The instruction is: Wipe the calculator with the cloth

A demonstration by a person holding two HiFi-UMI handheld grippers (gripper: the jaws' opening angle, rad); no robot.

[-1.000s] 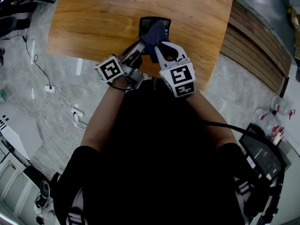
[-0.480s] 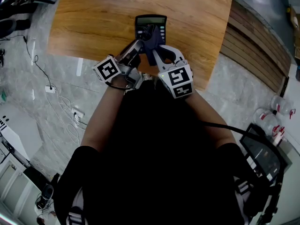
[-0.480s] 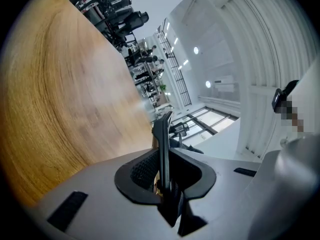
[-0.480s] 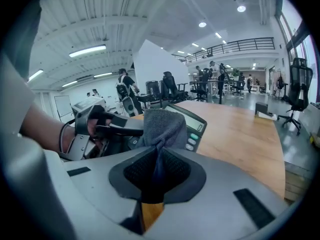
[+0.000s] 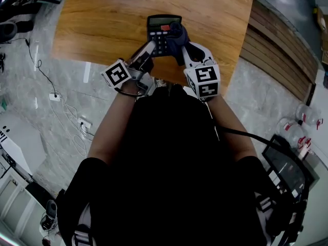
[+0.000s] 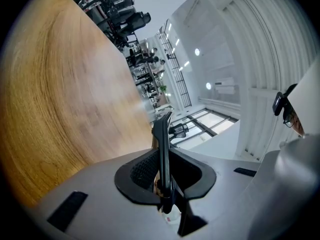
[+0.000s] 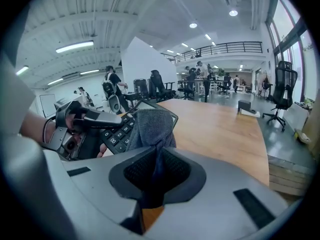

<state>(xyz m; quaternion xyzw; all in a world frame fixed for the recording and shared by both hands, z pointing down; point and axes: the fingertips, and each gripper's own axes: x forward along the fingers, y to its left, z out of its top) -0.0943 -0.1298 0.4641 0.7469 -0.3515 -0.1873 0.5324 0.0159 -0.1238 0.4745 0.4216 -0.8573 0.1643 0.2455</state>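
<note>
Calculator (image 5: 162,33), long axis pointing away, display end far

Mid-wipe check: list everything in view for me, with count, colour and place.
Wooden table top: one, brown, ahead of the person.
Flat keypad calculator: one, black, over the table, clamped by its edge in the left gripper.
Soft fabric cloth: one, dark blue-grey, pinched in the right gripper, over the calculator's right side.
Power sockets with cables: two, white, grey floor at left.
Clear bottles with red tops: about three, floor at right.
Left gripper: one, grey, shut on the calculator.
Right gripper: one, grey, shut on the cloth.
</note>
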